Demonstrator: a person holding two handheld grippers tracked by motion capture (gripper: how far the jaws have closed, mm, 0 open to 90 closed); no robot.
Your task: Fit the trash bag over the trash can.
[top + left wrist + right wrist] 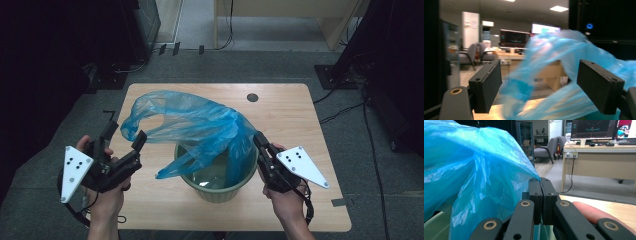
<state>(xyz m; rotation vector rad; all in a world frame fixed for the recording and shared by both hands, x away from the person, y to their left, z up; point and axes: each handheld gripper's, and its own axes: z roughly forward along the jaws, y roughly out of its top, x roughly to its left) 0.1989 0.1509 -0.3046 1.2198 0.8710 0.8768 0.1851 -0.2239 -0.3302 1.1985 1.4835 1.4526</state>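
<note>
The left gripper point(127, 135) stands open — jaws apart beside the blue plastic bag point(200, 125), not pinching it. The bag drapes into the green bin point(217, 192) mid-table; the right gripper point(259, 140) clenches the bag's edge.

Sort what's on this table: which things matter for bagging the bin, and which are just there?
In the job: blue plastic bag; green bin; right claw, shut on the bag's edge; left claw, open beside the bag.
Just there: table; floor cables.

Wooden table point(295, 120) bears a green bin point(218, 190) (centre-front).
</note>
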